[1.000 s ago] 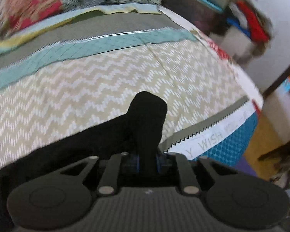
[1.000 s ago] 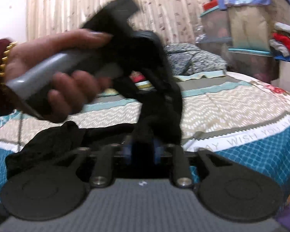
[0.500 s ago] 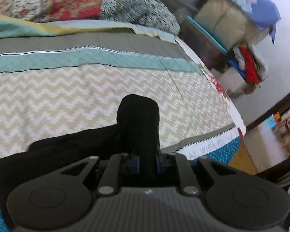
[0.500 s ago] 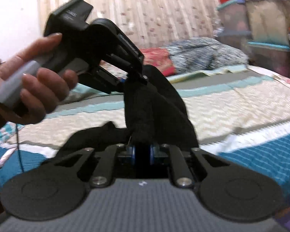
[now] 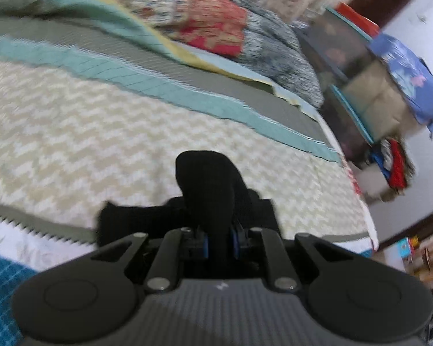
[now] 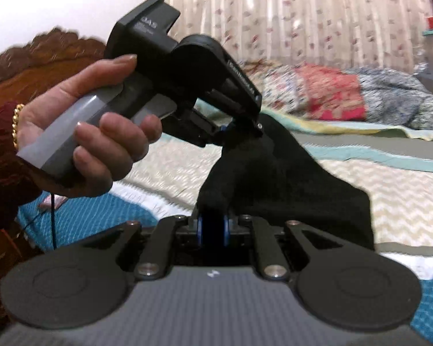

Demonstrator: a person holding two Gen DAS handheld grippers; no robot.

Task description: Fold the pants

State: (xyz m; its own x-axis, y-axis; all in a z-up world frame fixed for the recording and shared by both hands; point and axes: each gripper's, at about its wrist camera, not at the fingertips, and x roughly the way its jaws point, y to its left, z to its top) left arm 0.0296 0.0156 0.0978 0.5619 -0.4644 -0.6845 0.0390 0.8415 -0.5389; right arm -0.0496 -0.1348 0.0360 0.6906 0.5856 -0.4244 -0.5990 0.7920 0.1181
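Note:
The black pants (image 6: 274,178) hang stretched between both grippers above the bed. In the right wrist view my right gripper (image 6: 212,225) is shut, its blue pads pinching a bunched edge of the cloth. A hand (image 6: 95,132) holds my left gripper (image 6: 233,128) up and to the left, shut on the far upper corner of the same cloth. From the left wrist view my left gripper (image 5: 219,239) is shut on a thick fold of the pants (image 5: 205,181), which bulges up past the pads and droops below them.
The patterned bedspread (image 5: 72,132) lies under the pants, with a teal band and a blue edge (image 6: 101,213). Pillows and a grey blanket (image 5: 274,52) sit at the head. Stacked boxes and clothes (image 5: 360,92) stand beside the bed. A wooden headboard (image 6: 43,54) and a curtain (image 6: 303,14) are behind.
My right jaws closed onto the black cloth. The left gripper swung sideways and rolled, carrying its corner of the pants up off the bed, so the cloth now hangs taut between both.

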